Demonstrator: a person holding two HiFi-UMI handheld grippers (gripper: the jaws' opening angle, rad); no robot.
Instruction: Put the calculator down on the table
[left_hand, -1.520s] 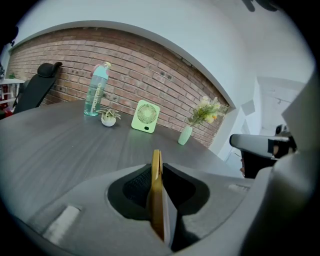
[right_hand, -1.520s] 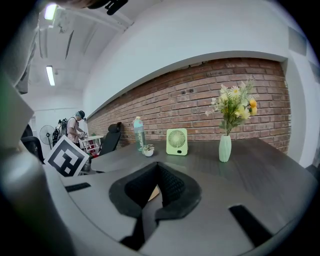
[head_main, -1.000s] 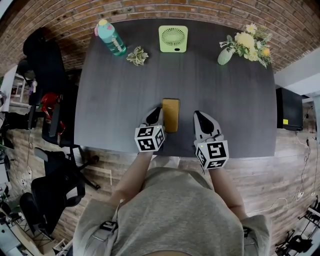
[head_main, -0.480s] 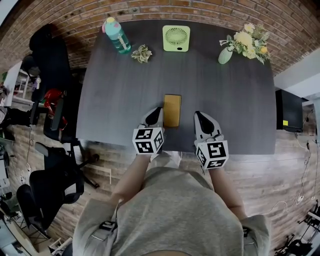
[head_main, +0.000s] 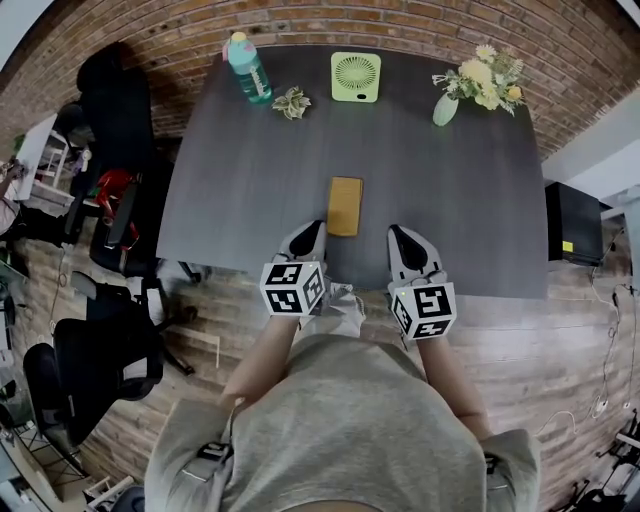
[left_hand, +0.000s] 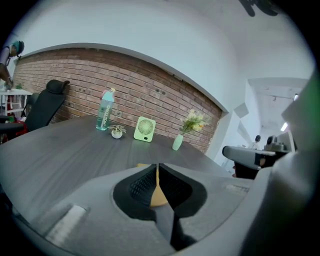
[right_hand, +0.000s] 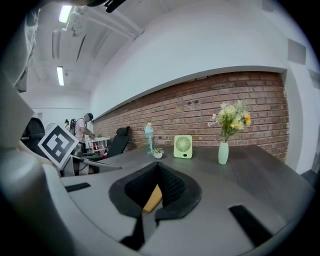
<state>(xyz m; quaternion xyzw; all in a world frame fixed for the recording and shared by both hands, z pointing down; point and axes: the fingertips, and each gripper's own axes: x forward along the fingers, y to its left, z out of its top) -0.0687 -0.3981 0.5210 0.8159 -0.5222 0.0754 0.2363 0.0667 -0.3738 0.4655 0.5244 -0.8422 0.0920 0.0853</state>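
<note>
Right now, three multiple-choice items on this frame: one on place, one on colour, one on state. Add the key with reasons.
1. Where is the calculator?
A. flat on the table, just ahead of the left gripper and the right gripper, held by neither
B. on a chair
C. on the floor

2. What colour is the fan?
A. red
B. light green
C. black

3. What state is the left gripper in?
A. shut on the calculator
B. wide open
C. shut, with nothing between its jaws

Key:
1 A: the head view shows it lying on the tabletop, apart from both grippers.
2 B: its housing is light green at the table's far edge.
3 C: the left gripper view shows the jaws together, with the calculator lying beyond them.
</note>
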